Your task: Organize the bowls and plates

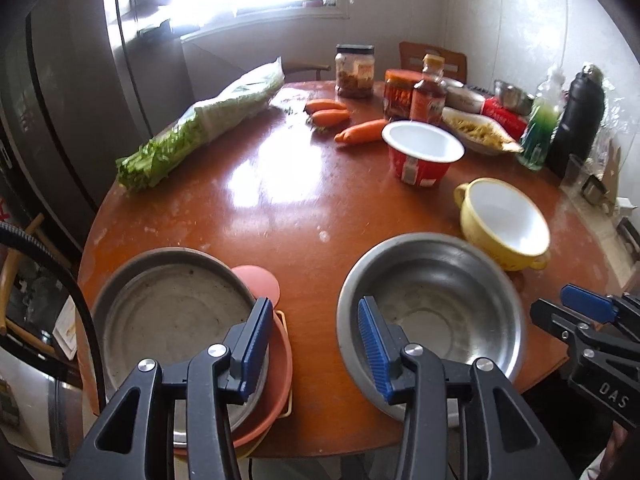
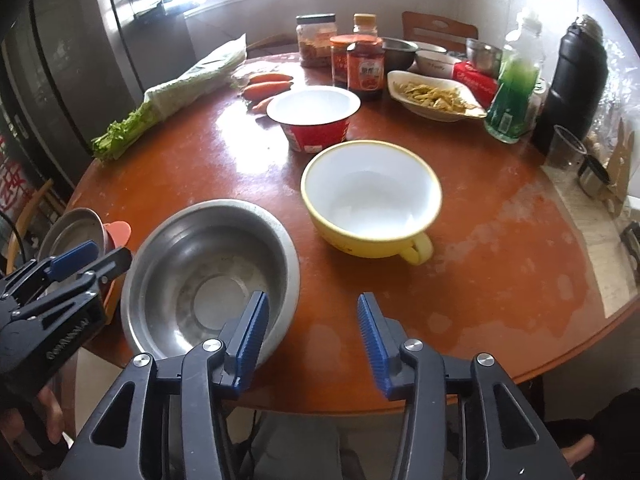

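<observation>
- Steel bowl [image 1: 430, 320] sits on the round wooden table [image 1: 248, 208] near its front edge, empty and upright; in the right wrist view the same bowl [image 2: 210, 276] lies left of centre.
- Left gripper [image 1: 316, 344] hangs above the gap between this bowl and a flat steel plate [image 1: 172, 316]; its jaws stand apart and nothing is between the pads.
- Under the steel plate lies a reddish-brown dish [image 1: 280, 364], and a small pink lid [image 1: 258, 282] shows just behind the plate's rim.
- Right gripper [image 2: 312, 344] is also apart at the jaws and holds nothing; its left pad is over the near rim of the steel bowl, but I cannot tell if it touches.
- Yellow bowl [image 2: 370, 204] with a handle stands just beside the steel bowl, to the right and farther back.
- Red bowl [image 2: 314, 114] with white inside stands behind the yellow one.
- Carrots [image 1: 360, 131], a bag of greens [image 1: 196, 120] and jars [image 2: 366, 66] occupy the far side.
</observation>
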Demonstrator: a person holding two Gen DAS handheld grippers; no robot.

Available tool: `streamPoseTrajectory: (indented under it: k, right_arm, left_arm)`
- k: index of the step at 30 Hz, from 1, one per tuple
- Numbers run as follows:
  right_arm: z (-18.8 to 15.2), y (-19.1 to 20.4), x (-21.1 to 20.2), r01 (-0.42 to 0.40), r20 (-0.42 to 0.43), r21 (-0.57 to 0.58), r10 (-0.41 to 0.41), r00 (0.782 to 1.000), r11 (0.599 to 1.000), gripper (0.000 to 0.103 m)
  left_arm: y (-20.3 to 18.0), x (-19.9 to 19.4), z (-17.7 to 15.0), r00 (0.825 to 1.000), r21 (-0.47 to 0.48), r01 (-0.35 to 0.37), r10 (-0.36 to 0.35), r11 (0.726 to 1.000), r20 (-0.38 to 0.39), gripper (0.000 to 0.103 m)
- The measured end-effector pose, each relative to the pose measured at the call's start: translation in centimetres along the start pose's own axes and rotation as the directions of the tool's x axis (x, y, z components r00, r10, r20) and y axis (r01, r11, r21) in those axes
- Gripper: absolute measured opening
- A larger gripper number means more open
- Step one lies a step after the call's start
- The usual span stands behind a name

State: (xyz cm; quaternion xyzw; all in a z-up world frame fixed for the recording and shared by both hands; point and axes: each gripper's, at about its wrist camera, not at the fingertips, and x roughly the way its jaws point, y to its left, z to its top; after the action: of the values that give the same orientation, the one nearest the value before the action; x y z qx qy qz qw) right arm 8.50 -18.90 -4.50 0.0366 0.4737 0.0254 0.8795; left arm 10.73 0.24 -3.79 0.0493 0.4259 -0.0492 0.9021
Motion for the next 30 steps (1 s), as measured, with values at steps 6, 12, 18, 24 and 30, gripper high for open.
streamPoseTrajectory:
  k: [6,12,18,24,30]
  right_arm:
    - [0.4,-1.1,-2.4,0.011,0.053,0.016,-0.012,0.999,1.0,0.059]
    - [1.8,-2.8,-3.5,0.028,0.075,0.039,-0.031,0.997,0.999,0.067]
    - [4.1,-6.2,-1.9,-0.079,-0.005,0.137,0.08,0.997,0.987,0.07]
    - [6.6,-8.7,0.2,0.004,-0.027,0.148,0.0,1.0,0.989,0.07]
    - [8.2,-10.2,3.3,0.005,-0.086,0.158,0.009,0.996,0.987,0.07]
  left_arm:
    - [-1.6,-1.6,1.7,0.993,0.051,0.117,-0.118,0.992,0.013,0.048]
    - [-4.6,-0.6,4.3,0.98,0.114,0.201,-0.199,0.973,-0.029,0.052]
    - [-7.8,1.2,7.5,0.962,0.156,0.257,-0.237,0.954,-0.136,0.053]
    - [-11.5,4.5,10.1,0.96,0.219,0.212,-0.161,0.952,-0.23,0.053]
    - [-12.9,8.1,11.5,0.946,0.179,0.202,-0.144,0.963,-0.292,0.053]
